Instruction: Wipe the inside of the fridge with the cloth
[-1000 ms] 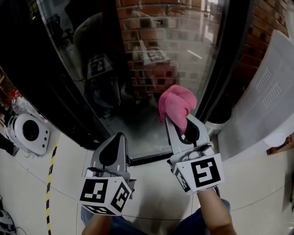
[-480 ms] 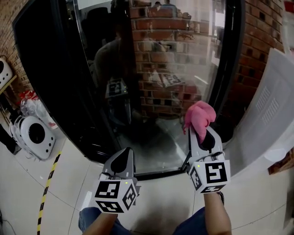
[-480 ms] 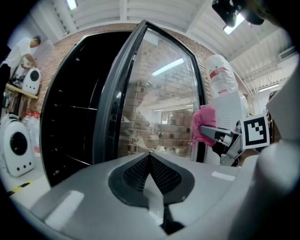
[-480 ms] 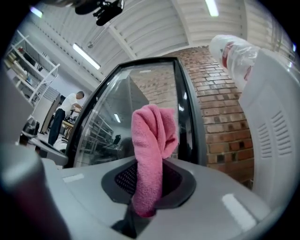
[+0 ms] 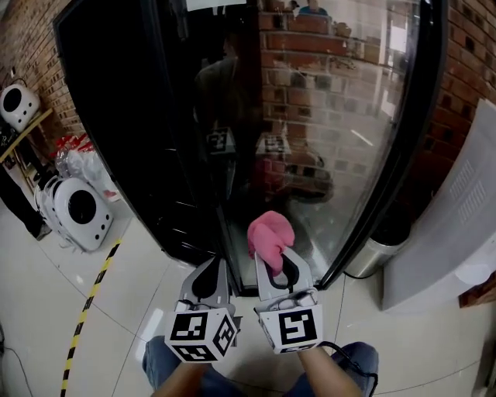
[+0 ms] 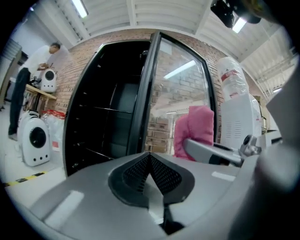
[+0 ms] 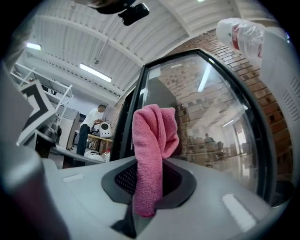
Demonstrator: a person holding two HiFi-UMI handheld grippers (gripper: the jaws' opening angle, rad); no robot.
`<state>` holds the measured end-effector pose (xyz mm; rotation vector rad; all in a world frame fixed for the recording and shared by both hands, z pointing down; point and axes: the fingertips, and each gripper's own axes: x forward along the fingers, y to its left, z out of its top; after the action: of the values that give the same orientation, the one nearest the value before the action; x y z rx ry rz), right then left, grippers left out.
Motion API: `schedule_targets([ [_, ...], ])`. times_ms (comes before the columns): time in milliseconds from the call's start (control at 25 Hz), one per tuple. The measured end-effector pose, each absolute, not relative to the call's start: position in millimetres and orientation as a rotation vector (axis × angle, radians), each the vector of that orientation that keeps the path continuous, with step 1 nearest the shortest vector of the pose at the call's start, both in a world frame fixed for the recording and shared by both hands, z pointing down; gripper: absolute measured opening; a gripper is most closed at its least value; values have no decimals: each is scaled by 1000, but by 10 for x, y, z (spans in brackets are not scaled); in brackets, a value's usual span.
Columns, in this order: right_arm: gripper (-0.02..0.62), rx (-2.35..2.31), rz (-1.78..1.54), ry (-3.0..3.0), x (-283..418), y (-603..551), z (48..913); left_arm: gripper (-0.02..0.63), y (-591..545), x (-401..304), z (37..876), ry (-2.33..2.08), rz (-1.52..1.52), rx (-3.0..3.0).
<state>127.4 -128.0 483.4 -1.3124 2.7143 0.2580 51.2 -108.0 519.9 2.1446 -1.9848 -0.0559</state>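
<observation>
My right gripper [image 5: 277,267] clamps the pink cloth [image 5: 268,235] just before the fridge's glass door [image 5: 349,132]; my left gripper [image 5: 210,271] is closed on nothing. Risk: the loosely bunched cloth may snag the door edge and pull free.

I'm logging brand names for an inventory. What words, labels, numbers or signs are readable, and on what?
No text is readable.
The red label on the bottle: too blurred.
The white strip atop the fridge: cut off, unreadable.
The cubes on the left gripper and right gripper: marker patterns, not words.
The pink cloth: no print.
</observation>
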Motion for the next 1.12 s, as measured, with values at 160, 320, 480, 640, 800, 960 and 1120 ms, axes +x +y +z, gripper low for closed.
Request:
schedule_targets([
  [160,61,-1224,225,2813,899,-1222,5188,9,-1039,411,5273,-2021,-85,2131],
  [320,60,-1202,194,2829,726,-1296,5451,9,-1043,426,5316,-2025,-73,2173],
  [480,60,-1228,223,2841,713,-1328,5521,9,-1037,460,5398,-2008,-46,2194],
  [640,60,-1265,223,2840,860,-1355,5575,9,-1051,570,5503,-1956,-28,2209],
  [800,61,-1367,214,2797,1263,-1461,5641,9,-1099,745,5599,-1902,-20,2232],
  [960,61,-1565,192,2736,1866,-1657,5822,9,-1148,929,5722,-1867,10,2258],
  [1120,61,-1771,135,2620,2533,-1783,5949,9,-1165,1079,5853,-1844,46,2273],
])
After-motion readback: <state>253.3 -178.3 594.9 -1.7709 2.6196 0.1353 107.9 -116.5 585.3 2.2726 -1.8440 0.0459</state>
